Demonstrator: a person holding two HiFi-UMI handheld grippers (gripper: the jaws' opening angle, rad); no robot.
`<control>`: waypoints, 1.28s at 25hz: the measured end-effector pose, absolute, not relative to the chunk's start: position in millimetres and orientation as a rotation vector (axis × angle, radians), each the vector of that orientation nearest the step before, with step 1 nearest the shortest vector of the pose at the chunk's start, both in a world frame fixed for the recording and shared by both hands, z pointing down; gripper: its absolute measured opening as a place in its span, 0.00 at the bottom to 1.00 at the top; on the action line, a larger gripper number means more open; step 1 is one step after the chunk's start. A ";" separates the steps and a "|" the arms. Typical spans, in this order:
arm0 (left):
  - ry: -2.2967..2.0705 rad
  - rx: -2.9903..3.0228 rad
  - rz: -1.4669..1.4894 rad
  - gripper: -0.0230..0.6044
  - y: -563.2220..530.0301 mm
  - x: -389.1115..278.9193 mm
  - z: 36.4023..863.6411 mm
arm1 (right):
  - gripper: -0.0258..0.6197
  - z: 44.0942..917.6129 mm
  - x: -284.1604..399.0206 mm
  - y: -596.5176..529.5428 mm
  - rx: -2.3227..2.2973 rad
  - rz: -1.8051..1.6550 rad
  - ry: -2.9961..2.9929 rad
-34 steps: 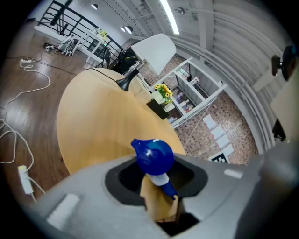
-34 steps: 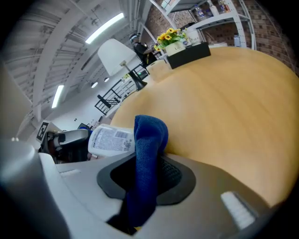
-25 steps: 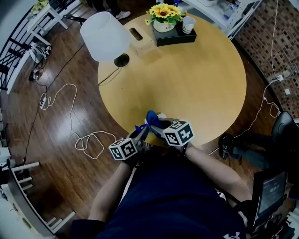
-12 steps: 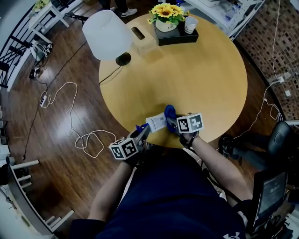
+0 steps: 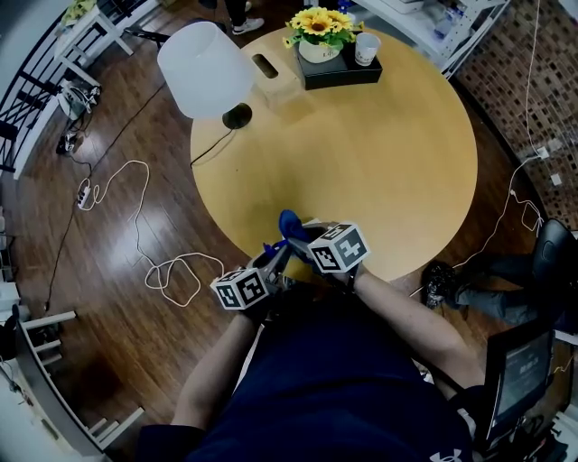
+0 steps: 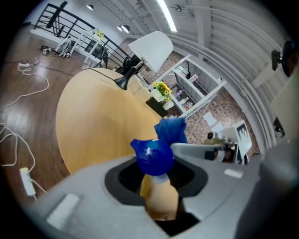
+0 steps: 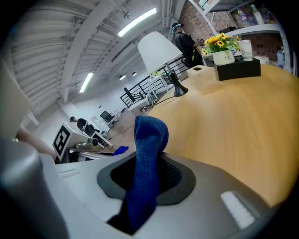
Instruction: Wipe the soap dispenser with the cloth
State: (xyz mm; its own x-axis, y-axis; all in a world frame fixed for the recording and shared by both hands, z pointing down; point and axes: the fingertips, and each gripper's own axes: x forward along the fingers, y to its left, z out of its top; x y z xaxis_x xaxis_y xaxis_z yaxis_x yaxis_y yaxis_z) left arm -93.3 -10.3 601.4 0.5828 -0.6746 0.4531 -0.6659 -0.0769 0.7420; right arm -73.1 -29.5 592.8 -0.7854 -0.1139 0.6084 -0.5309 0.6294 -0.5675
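Observation:
At the near edge of the round wooden table (image 5: 397, 153) my two grippers meet. The left gripper (image 5: 274, 259) is shut on the soap dispenser, whose yellowish body (image 6: 161, 200) sits between the jaws with its blue pump head (image 6: 152, 156) sticking out. The right gripper (image 5: 302, 239) is shut on the blue cloth (image 7: 147, 163), which stands up out of its jaws. In the head view the cloth (image 5: 290, 223) lies against the dispenser, just right of the pump (image 5: 269, 245), and the bottle is mostly hidden beneath the grippers.
A lamp with a white shade (image 5: 203, 68) stands at the table's far left beside a wooden box (image 5: 271, 72). A black tray (image 5: 339, 68) at the back holds sunflowers (image 5: 318, 23) and a white cup (image 5: 365, 47). White cables (image 5: 172, 271) lie on the floor at the left.
The right gripper swung right with the cloth, baring the dispenser's white label, then came back left against the dispenser. The left gripper kept still.

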 end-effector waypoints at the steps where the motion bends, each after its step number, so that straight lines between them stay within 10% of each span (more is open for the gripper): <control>1: -1.104 1.769 -0.012 0.25 -10.4 -93.8 601.9 | 0.19 596.3 -70.1 -32.3 0.524 1.081 -2.319; 32: -1.106 1.841 0.060 0.26 -12.7 -88.8 598.2 | 0.19 654.2 -8.7 -78.5 0.701 1.352 -2.117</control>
State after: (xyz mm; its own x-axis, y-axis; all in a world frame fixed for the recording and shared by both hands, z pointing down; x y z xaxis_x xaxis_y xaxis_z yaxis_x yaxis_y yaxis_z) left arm -88.8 -12.7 598.2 0.5890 -0.6587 0.4681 -0.7054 -0.1365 0.6956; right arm -8.7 -78.5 654.2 -0.7265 -0.1423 0.6723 -0.6698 0.3655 -0.6464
